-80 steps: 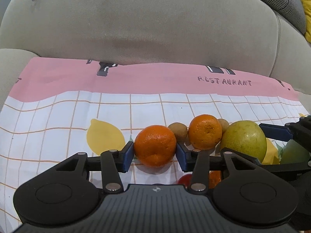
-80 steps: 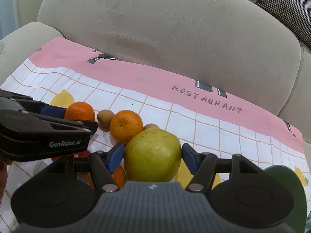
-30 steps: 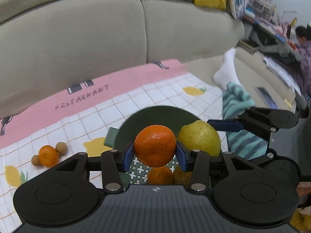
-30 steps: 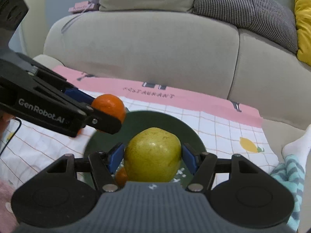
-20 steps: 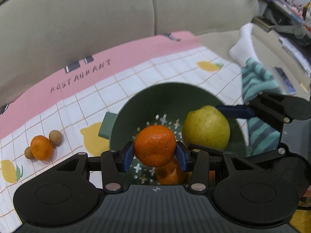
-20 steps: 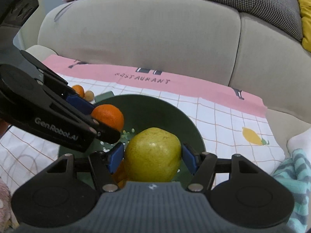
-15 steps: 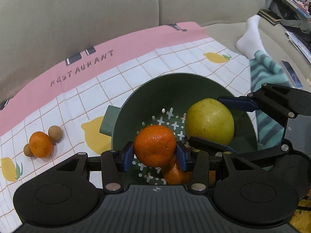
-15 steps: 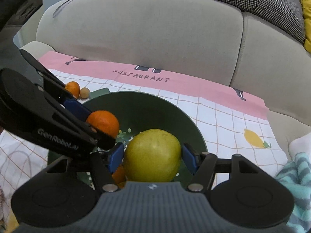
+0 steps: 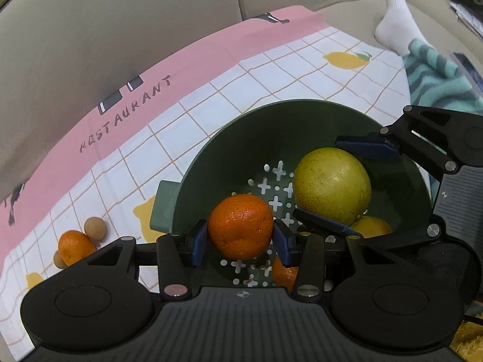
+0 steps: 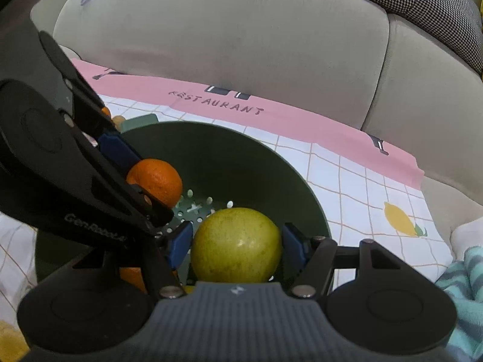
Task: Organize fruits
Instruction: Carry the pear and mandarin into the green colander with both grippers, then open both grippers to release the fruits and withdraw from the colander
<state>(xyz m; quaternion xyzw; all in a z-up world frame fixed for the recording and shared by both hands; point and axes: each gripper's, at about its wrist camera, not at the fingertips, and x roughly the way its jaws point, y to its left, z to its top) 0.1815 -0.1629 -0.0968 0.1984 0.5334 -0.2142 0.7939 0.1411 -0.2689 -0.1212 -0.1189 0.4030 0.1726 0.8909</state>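
Observation:
My left gripper is shut on an orange and holds it inside the dark green colander bowl. My right gripper is shut on a yellow-green pear, also low inside the bowl. In the left wrist view the pear sits right of the orange, with the right gripper's blue pads on it. The right wrist view shows the orange at left in the left gripper. Other orange fruits lie at the bowl's bottom, partly hidden.
A pink and white checked cloth covers the sofa seat. On it, left of the bowl, lie another orange and small brown round fruits. A person's white sock and striped teal fabric are at right.
Both grippers came down toward and into the green bowl, each still holding its fruit. The views tilted downward, so the bowl fills more of each frame.

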